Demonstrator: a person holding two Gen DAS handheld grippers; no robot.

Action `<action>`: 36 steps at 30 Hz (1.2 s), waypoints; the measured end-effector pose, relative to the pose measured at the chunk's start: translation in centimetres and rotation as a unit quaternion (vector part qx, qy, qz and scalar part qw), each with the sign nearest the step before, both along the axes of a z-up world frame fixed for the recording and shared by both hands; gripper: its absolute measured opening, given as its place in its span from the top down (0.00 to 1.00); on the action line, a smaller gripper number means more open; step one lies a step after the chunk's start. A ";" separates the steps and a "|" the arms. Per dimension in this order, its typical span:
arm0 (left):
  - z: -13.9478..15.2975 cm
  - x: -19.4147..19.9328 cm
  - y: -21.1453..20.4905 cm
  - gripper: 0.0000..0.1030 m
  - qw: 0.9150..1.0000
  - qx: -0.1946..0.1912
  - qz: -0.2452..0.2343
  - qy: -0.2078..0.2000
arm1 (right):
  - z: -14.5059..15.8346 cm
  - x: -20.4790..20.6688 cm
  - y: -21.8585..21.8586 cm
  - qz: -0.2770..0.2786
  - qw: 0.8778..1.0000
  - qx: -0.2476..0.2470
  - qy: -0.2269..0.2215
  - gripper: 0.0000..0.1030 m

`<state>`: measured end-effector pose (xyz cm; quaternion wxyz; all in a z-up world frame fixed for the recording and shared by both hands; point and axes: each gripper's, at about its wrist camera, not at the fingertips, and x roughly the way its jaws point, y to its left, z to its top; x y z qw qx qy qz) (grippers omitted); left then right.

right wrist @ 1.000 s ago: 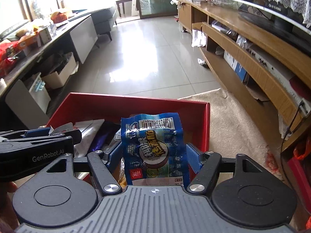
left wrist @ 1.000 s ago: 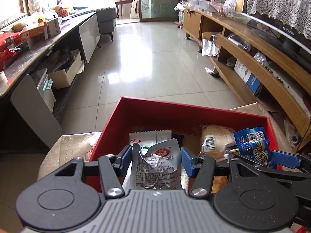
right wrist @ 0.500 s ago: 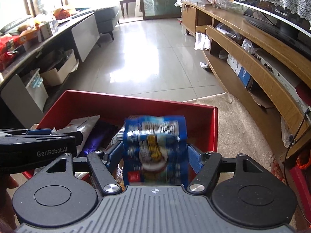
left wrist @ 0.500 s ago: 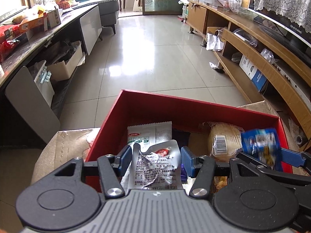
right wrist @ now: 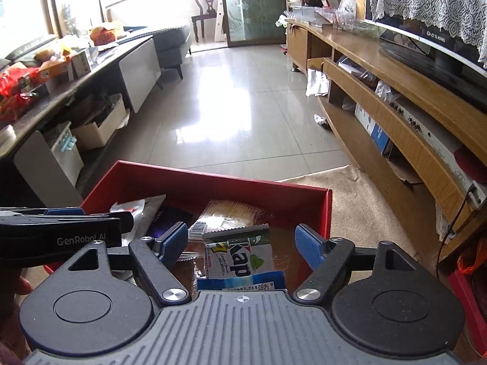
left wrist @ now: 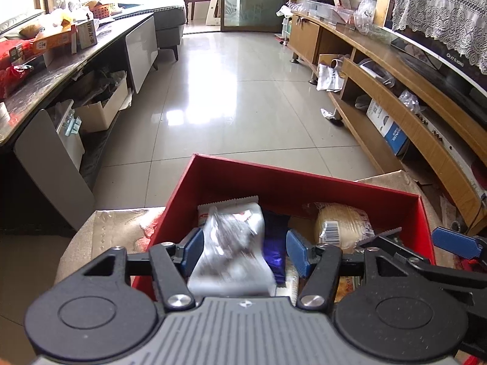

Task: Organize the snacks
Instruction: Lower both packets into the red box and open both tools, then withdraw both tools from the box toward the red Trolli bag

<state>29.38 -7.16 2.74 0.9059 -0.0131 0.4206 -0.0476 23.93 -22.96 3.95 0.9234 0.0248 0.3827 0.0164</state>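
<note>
both claws over the red box (left wrist: 304, 182), just opening: left claw (left wrist: 243, 251) maybe clear of blurred silver packet (left wrist: 231, 243), right claw (right wrist: 240, 245) spread above blue packet (right wrist: 240, 283); could snag and spill outside

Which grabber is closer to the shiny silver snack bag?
Left. The left gripper has the silver bag between its jaws, which have just been opening. The right gripper is off to the side, over the other end of the red box.
</note>
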 end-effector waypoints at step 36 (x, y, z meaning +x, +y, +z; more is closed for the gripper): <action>-1.9 -13.4 1.2 0.45 0.994 -0.047 -0.053 0.085 | -5.2 -9.4 -3.2 -0.004 0.991 0.007 0.136 0.18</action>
